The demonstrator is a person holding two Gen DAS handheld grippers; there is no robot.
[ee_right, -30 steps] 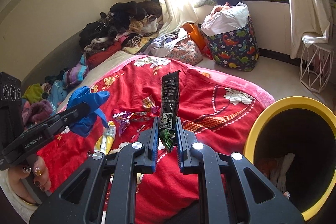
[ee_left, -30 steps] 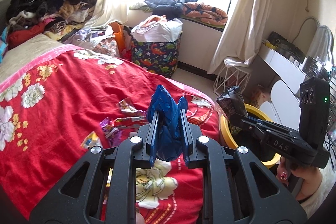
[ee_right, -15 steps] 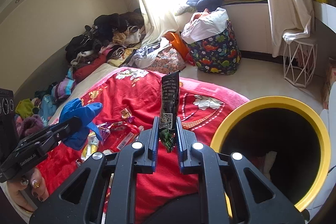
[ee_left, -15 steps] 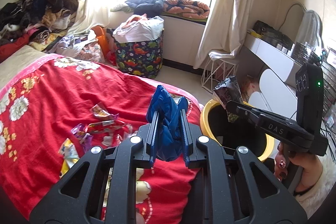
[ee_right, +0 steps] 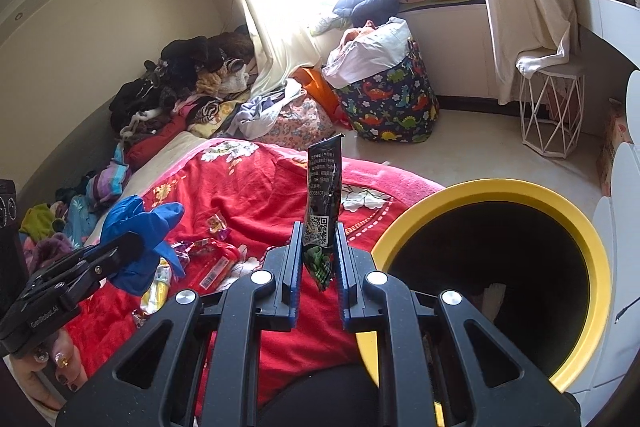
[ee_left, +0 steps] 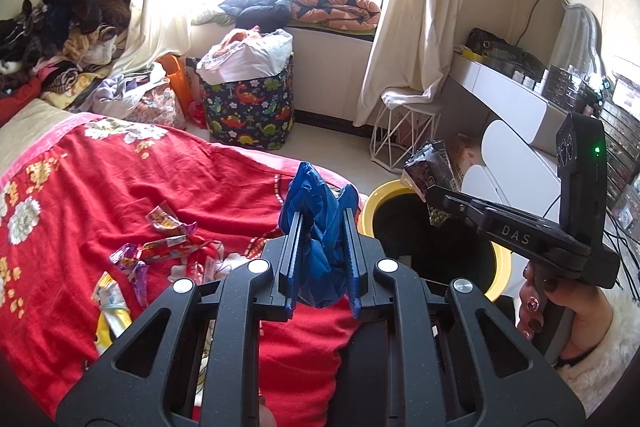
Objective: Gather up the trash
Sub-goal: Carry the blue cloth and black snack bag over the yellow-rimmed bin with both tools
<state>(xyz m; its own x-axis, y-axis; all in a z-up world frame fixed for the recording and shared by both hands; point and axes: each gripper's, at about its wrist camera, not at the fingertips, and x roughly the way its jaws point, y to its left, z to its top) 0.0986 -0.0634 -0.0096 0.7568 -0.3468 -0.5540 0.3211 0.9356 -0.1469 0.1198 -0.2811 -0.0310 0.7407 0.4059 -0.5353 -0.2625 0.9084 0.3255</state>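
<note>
Left gripper [ee_left: 322, 227] clenched on a crumpled blue glove [ee_left: 316, 223], held above the red floral blanket's [ee_left: 120, 187] edge nearest the yellow-rimmed trash bin [ee_right: 560, 211]. Right gripper [ee_right: 318, 251] grasps a black snack wrapper [ee_right: 324, 195] upright between its pads, just left of the bin's rim in its own view; from the left wrist the wrapper hangs over the bin's opening. More loose trash — candy wrappers [ee_left: 168, 247] and a yellow packet [ee_left: 110, 311] — lies on the blanket well in from that edge; some white scrap sits inside the bin.
</note>
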